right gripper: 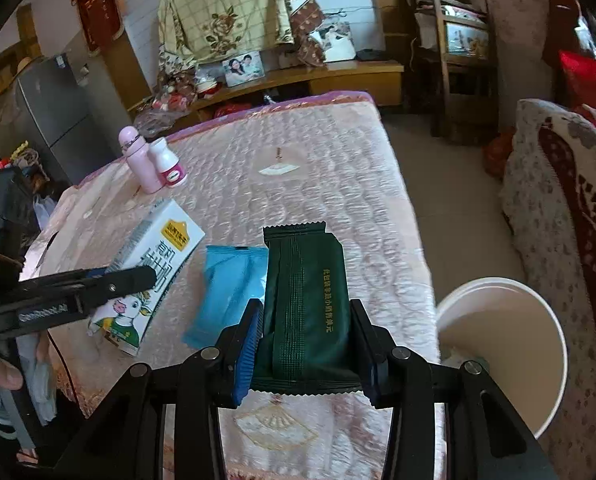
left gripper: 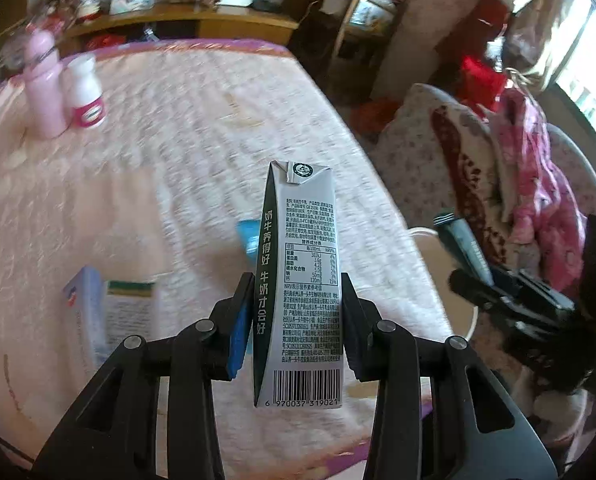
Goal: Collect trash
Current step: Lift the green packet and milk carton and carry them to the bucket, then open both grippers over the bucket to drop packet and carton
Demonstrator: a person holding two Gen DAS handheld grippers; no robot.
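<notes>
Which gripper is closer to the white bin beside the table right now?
Right. The right gripper, shut on the dark green packet, is next to the white bin. The left gripper, holding the milk carton, is further over the table.

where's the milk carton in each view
Left wrist: milk carton centre frame, upright between the left gripper's jaws.
Right wrist: milk carton at left, clamped by that gripper, seen from the side.
Shared landmark: pink bottle on the table's far left.
</notes>
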